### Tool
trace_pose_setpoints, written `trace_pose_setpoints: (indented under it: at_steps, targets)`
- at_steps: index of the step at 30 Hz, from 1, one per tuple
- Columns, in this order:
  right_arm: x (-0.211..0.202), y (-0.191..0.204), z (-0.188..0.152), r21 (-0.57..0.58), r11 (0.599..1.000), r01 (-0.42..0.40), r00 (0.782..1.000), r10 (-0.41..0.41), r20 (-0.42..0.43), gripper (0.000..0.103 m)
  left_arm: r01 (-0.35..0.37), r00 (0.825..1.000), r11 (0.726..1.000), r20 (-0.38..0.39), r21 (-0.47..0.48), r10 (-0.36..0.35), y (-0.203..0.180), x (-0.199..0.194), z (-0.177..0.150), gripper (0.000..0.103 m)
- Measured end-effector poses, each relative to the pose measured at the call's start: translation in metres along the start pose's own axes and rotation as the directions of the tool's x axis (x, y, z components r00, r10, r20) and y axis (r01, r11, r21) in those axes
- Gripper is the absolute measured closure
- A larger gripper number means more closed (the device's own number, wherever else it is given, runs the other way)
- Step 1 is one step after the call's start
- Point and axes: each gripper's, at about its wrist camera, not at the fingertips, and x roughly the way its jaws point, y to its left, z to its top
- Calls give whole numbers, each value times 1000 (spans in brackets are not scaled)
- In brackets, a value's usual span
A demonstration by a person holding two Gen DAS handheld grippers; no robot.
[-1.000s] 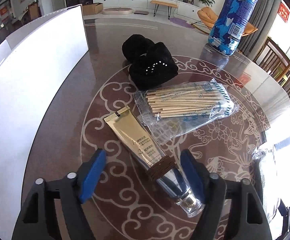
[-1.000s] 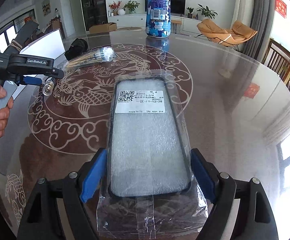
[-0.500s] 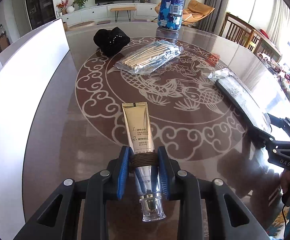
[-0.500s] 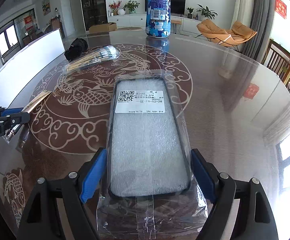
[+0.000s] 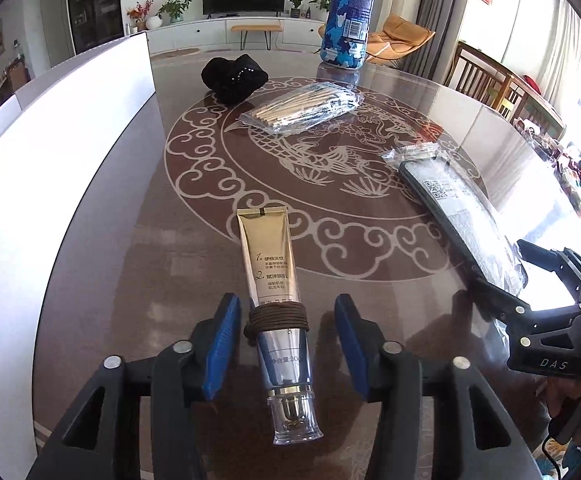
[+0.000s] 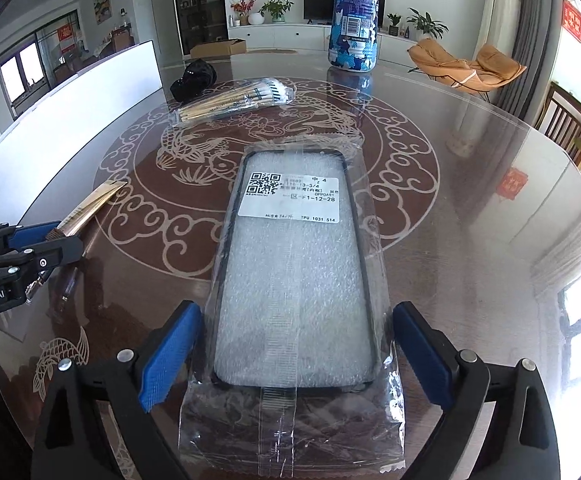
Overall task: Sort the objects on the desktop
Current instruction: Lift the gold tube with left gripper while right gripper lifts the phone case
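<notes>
Gold tube point(image 5: 268, 256) has just been released onto the bench point(image 5: 138, 240) — left gripper point(image 5: 286, 344) fingers spread, right gripper point(image 6: 290, 360) likewise open around the bagged phone case point(image 6: 294, 280) — one placement apparently done.

Tube point(image 5: 273, 264) nearest on table point(image 5: 138, 240); phone case point(image 5: 462, 208) right; chopsticks point(image 5: 302, 108) beyond; bottle point(image 5: 348, 16) farthest.

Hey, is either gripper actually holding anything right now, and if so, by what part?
Nothing is held. The left gripper is open astride the gold tube near its cord-wrapped neck; the right gripper is open around the bagged phone case.
</notes>
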Motion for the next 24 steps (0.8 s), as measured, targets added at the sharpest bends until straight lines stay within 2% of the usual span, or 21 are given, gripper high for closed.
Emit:
trace_pose_setpoints:
  at_steps: [2,4,11,14,16,24]
  targets:
    - [0,-1,0,2,1000,9,1000,-9,-3,3,-45,999,999,-12,16,45,-2,3,-1,22]
    - [0,-2,0,6,1000,11,1000,-11,-8,0,-35,999,999,-14,7,35,0,4,-1,22]
    - [0,-4,-1,7,1000,11,1000,-11,-9,0,-50,998,999,-26,-14,50,5,6,-2,7]
    - [0,-3,-1,7,1000,11,1000,-11,-9,0,-53,998,998,-27,-16,52,5,6,-2,6]
    - [0,-3,-1,7,1000,11,1000,-11,-9,0,-55,998,998,-33,-20,54,6,8,-2,1]
    - [0,-3,-1,7,1000,11,1000,-11,-9,0,-53,998,998,-34,-25,52,7,8,-2,0]
